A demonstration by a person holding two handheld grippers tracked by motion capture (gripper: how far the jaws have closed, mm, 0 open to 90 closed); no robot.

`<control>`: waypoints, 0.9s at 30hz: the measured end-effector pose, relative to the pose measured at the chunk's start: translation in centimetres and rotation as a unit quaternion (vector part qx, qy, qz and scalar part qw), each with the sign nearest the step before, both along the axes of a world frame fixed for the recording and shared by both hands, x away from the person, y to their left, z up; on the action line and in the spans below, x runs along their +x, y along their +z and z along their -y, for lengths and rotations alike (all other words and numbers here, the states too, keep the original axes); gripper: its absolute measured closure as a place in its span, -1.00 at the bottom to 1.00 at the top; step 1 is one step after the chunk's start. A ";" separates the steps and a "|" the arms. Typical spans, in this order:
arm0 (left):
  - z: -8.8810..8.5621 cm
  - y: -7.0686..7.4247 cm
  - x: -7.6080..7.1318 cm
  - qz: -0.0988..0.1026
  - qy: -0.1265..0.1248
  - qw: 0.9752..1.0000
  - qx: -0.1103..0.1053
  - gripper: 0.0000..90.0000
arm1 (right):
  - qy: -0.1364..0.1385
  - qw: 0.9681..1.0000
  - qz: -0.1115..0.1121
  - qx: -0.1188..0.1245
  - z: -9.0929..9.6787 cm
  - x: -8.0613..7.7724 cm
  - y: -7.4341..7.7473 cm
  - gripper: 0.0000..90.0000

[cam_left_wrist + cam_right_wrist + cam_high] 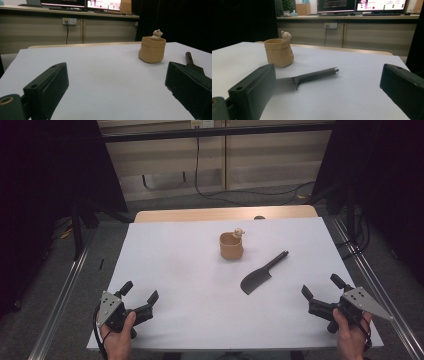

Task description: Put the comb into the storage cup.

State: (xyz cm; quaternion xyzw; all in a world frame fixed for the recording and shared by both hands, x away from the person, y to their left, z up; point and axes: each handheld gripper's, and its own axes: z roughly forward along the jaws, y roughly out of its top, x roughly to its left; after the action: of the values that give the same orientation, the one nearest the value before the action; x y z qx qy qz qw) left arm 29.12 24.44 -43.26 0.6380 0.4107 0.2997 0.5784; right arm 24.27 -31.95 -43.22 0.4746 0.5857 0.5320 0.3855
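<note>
The white table carries two things, both in its right half. At about one o'clock from the table's centre in the high view stands a tan pot with a small bear figure perched on its rim at the far right. Just beyond the pot toward four o'clock, near it but not touching, lies a dark comb.

The comb's long axis is what matters: it runs on a diagonal, handle end pointing to about two o'clock, the broad toothed end to about eight o'clock. From the right claw the comb lies at roughly ten o'clock, fairly near; from the left claw it lies at about two o'clock, well apart across bare table. The right hand is clearly the nearer.

In the right gripper view the comb lies crosswise ahead, its toothed end just behind the nearer jaw and its handle reaching toward three o'clock, with the pot behind at eleven o'clock. A reach from the right would likely meet the handle broadside, which suits a pinch across it.

Both claws stand apart with nothing between the jaws, each held low at the near edge of the table.
</note>
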 end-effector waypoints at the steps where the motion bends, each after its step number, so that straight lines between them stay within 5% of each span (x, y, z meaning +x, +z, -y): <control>1: 0.0 0.0 0.0 0.001 0.001 1.000 0.001 -0.89 | 0.003 1.000 0.001 -0.005 0.1 0.1 0.0 -1.00; 27: 0.0 0.2 -0.6 -0.001 -0.001 1.000 0.002 -0.90 | 0.061 0.998 0.024 0.009 -1.1 0.7 0.5 -1.00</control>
State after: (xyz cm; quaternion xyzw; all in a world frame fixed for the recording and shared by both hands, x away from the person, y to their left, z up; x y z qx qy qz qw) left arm 28.56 24.40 -43.09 0.6394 0.4102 0.2996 0.5772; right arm 24.96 -30.83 -42.69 0.4288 0.5989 0.5712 0.3622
